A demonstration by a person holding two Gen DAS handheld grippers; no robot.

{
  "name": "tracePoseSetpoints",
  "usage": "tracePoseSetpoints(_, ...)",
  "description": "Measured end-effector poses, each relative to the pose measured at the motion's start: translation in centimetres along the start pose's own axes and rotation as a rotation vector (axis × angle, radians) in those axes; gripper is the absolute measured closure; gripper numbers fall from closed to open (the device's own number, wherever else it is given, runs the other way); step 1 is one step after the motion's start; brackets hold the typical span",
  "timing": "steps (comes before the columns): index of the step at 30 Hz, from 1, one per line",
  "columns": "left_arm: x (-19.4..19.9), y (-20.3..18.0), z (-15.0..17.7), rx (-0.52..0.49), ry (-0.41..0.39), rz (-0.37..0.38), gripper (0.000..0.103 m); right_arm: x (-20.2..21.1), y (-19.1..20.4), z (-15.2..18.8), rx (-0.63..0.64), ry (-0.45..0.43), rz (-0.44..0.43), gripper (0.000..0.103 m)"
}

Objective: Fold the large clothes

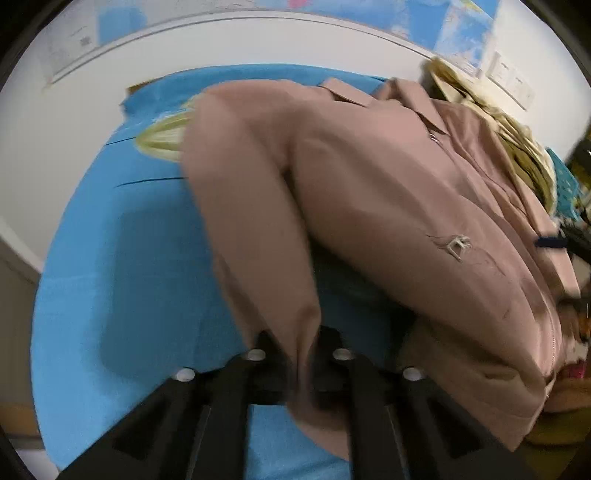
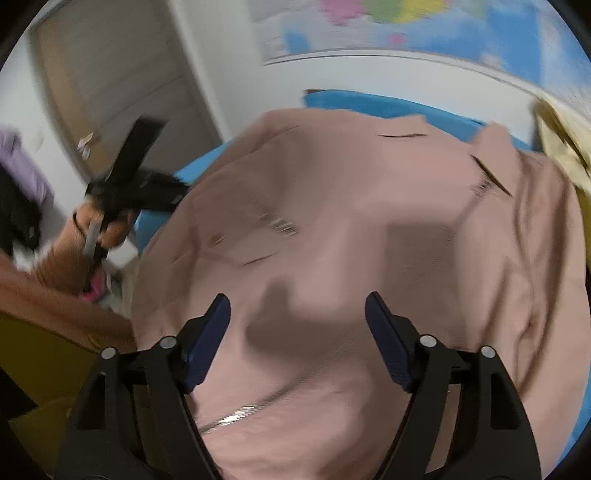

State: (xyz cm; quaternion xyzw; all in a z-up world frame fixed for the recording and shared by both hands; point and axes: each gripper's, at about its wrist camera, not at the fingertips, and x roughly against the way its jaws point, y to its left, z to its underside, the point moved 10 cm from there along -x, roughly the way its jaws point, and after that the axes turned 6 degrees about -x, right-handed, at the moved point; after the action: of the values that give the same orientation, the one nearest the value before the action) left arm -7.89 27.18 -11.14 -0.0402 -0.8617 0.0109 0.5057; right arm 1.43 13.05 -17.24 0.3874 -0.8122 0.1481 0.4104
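Observation:
A large dusty-pink jacket (image 1: 388, 192) lies spread on a blue-covered table (image 1: 122, 266). My left gripper (image 1: 299, 354) is shut on the end of its sleeve (image 1: 258, 240), which stretches from the fingers up toward the shoulder. In the right wrist view the jacket (image 2: 351, 206) fills the middle, with its zipper (image 2: 240, 410) near the bottom. My right gripper (image 2: 297, 299) hovers over the jacket's body with its blue-padded fingers (image 2: 388, 339) wide apart and nothing pinched between them. A person's hand (image 2: 107, 229) holds the left gripper at the jacket's left edge.
A pale yellow garment (image 1: 162, 140) peeks out from under the jacket at the far side, and more of it (image 1: 517, 136) lies at the right. A map (image 2: 424, 33) hangs on the white wall behind the table. A door (image 2: 110, 92) stands at the left.

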Motion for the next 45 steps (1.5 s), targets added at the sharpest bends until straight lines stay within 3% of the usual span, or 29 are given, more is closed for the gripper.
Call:
tracePoseSetpoints(2, 2.9, 1.7, -1.0, 0.036, -0.072, -0.051, 0.099, -0.2, 1.3, 0.1, 0.026, 0.003, -0.016, 0.028)
tracePoseSetpoints(3, 5.6, 3.4, -1.9, 0.050, -0.120, -0.128, 0.099, -0.4, 1.9, -0.2, 0.040, 0.001, -0.012, 0.028)
tracePoseSetpoints(6, 12.2, 8.1, -3.6, 0.014, -0.201, -0.476, 0.096, -0.3, 2.0, -0.8, 0.048, -0.029, -0.010, 0.028)
tracePoseSetpoints(8, 14.0, 10.6, -3.5, 0.024, -0.178, -0.613, 0.083, -0.4, 1.7, -0.9, 0.024, -0.041, -0.017, 0.028)
tracePoseSetpoints(10, 14.1, 12.8, -2.6, 0.017, -0.119, -0.810, 0.060, -0.5, 0.8, -0.8, 0.004, -0.049, 0.001, 0.028)
tracePoseSetpoints(11, 13.9, 12.9, -2.0, 0.010, -0.106, -0.835, 0.052, -0.4, 0.1, -0.7, -0.009, -0.058, 0.020, 0.028)
tracePoseSetpoints(12, 13.0, 12.2, -1.4, 0.009, -0.112, -0.779, 0.041, -0.3, -0.8, -0.6, -0.025, -0.063, 0.049, 0.028)
tracePoseSetpoints(13, 12.4, 11.0, -1.1, 0.004, -0.136, -0.688, 0.041, 0.7, -1.6, -0.3, -0.045, -0.070, 0.065, 0.028)
tracePoseSetpoints(14, 11.5, 9.1, -0.9, -0.008, -0.175, -0.536, 0.039, 1.6, -2.9, -0.1, -0.092, -0.090, 0.075, 0.028)
tracePoseSetpoints(15, 10.6, 6.2, -0.4, -0.022, -0.215, -0.325, 0.037, 2.8, -3.8, -0.1, -0.127, -0.110, 0.082, 0.028)
tracePoseSetpoints(17, 9.5, 2.5, 0.5, -0.060, -0.240, -0.118, 0.033, 5.9, -7.2, 0.6, -0.232, -0.172, 0.141, 0.028)
tracePoseSetpoints(19, 8.2, -0.1, 1.0, -0.091, -0.235, 0.007, 0.026, 8.8, -10.6, 1.9, -0.316, -0.220, 0.241, 0.028)
tracePoseSetpoints(21, 6.6, -1.6, 0.8, -0.094, -0.216, 0.091, 0.026, 11.7, -14.2, 4.0, -0.397, -0.243, 0.360, 0.023)
tracePoseSetpoints(25, 4.3, -2.1, 0.0, -0.033, -0.178, 0.194, 0.021, 14.0, -19.4, 8.6, -0.490, -0.180, 0.527, 0.018)
tracePoseSetpoints(27, 3.0, -2.3, -0.8, -0.008, -0.170, 0.238, 0.021, 13.8, -20.7, 10.1, -0.511, -0.126, 0.550, 0.020)
tracePoseSetpoints(29, 1.4, -3.1, -1.5, 0.025, -0.144, 0.266, 0.021, 12.7, -21.7, 10.9, -0.499, -0.060, 0.521, 0.036)
tracePoseSetpoints(30, 0.5, -3.6, -2.0, 0.033, -0.127, 0.270, 0.021, 12.3, -22.2, 11.0, -0.497, -0.040, 0.507, 0.073)
tracePoseSetpoints(31, 0.1, -3.8, -2.1, 0.030, -0.118, 0.261, 0.022, 12.1, -22.6, 11.1, -0.510, -0.020, 0.473, 0.098)
tracePoseSetpoints(32, -0.4, -4.0, -2.4, 0.024, -0.110, 0.250, 0.022, 12.6, -23.2, 10.8, -0.525, -0.028, 0.476, 0.101)
tracePoseSetpoints(34, -1.1, -4.3, -2.9, 0.013, -0.095, 0.232, 0.022, 16.2, -25.6, 9.1, -0.528, -0.110, 0.541, 0.101)
tracePoseSetpoints(37, -1.2, -3.8, -3.8, 0.013, -0.103, 0.213, 0.022, 22.0, -30.2, 7.8, -0.633, -0.249, 0.594, 0.101)
tracePoseSetpoints(39, -1.2, -2.8, -4.1, 0.030, -0.104, 0.184, 0.022, 22.9, -33.4, 7.8, -0.659, -0.247, 0.668, 0.100)
tracePoseSetpoints(41, -1.6, -1.6, -4.5, 0.056, -0.096, 0.161, 0.021, 21.5, -36.1, 8.4, -0.670, -0.173, 0.749, 0.099)
tracePoseSetpoints(43, -2.2, -0.6, -4.9, 0.084, -0.082, 0.153, 0.021, 20.0, -36.9, 9.9, -0.713, -0.111, 0.784, 0.088)
tracePoseSetpoints(45, -2.9, 0.2, -5.4, 0.100, -0.073, 0.143, 0.020, 20.2, -36.2, 10.1, -0.724, -0.159, 0.793, 0.068)
